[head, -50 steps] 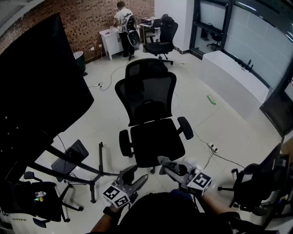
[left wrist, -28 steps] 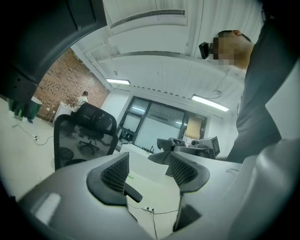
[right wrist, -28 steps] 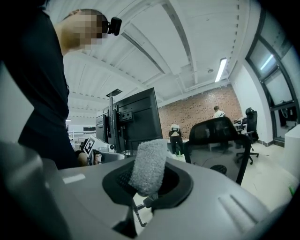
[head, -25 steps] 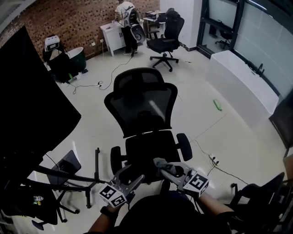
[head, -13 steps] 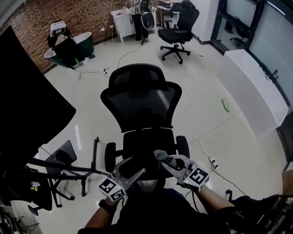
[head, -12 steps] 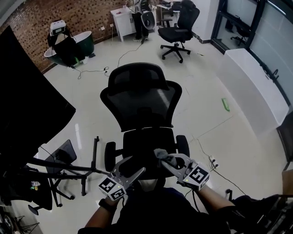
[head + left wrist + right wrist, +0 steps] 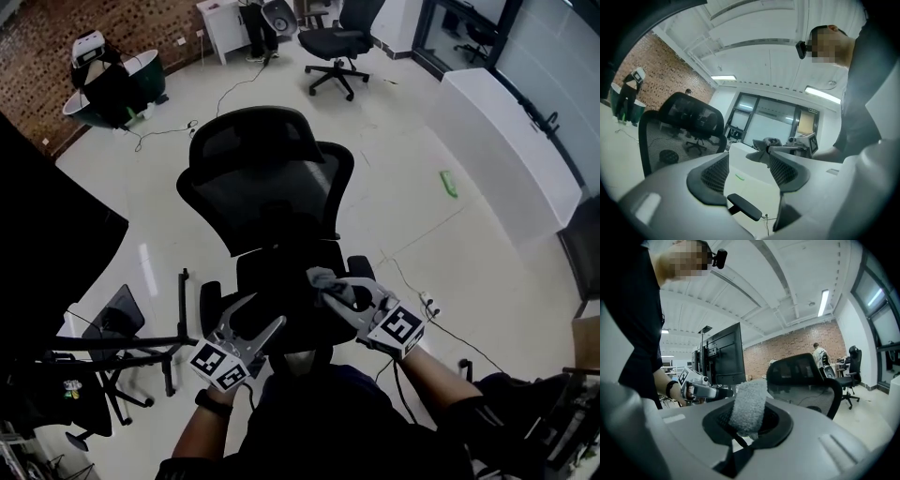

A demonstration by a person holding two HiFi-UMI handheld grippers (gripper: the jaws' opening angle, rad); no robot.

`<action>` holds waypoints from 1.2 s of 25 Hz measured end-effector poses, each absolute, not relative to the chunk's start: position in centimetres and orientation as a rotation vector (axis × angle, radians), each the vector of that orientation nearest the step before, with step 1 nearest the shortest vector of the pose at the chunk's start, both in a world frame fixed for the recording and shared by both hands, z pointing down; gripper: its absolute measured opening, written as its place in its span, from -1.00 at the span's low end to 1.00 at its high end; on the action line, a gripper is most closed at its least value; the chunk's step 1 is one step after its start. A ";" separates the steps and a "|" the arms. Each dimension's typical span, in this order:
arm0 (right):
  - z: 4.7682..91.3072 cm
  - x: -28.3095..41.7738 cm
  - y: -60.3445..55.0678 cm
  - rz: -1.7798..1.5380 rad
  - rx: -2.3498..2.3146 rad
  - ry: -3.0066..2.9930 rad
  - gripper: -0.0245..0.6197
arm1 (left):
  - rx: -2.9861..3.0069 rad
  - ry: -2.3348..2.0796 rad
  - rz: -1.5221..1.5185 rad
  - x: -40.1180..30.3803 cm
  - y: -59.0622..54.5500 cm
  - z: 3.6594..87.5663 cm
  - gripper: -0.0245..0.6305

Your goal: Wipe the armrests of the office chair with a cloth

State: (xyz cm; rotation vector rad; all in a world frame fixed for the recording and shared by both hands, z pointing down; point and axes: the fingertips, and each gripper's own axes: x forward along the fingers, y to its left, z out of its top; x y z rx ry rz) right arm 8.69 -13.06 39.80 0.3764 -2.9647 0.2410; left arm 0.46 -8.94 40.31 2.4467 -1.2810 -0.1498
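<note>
The black office chair (image 7: 267, 192) stands right in front of me, its seat (image 7: 281, 277) under both grippers. My right gripper (image 7: 330, 286) is shut on a grey cloth (image 7: 323, 278) over the seat's right side, beside the right armrest (image 7: 362, 266). In the right gripper view the cloth (image 7: 749, 406) sticks up from the shut right gripper (image 7: 750, 420). My left gripper (image 7: 259, 319) hangs open and empty near the left armrest (image 7: 208, 305). In the left gripper view an armrest pad (image 7: 745, 207) shows in the open left gripper (image 7: 750, 166).
A large black screen (image 7: 47, 234) and a stand's legs (image 7: 141, 342) are at the left. A white low counter (image 7: 506, 141) runs along the right. A power strip with cable (image 7: 427, 302) lies on the floor. A second chair (image 7: 337, 37) stands far behind.
The view has closed in on the chair. Both grippers have moved forward over the seat, the right one still holding the cloth, the left one still open.
</note>
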 end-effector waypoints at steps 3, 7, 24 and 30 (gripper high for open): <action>42.0 9.0 -15.7 0.215 0.428 -2.915 -0.80 | 2.447 -1.240 -0.120 0.6 -10.6 41.7 -0.03; 46.1 10.0 -19.5 0.186 0.499 -2.837 -0.80 | 2.427 -1.168 -0.040 1.3 -12.7 45.2 -0.03; 71.8 15.7 -28.3 0.259 0.453 -2.301 -0.80 | 2.217 -0.952 0.250 6.5 -19.4 63.5 -0.02; 76.9 15.6 -29.3 0.210 0.350 -2.202 -0.81 | 2.175 -0.868 0.326 9.9 -20.2 67.3 -0.02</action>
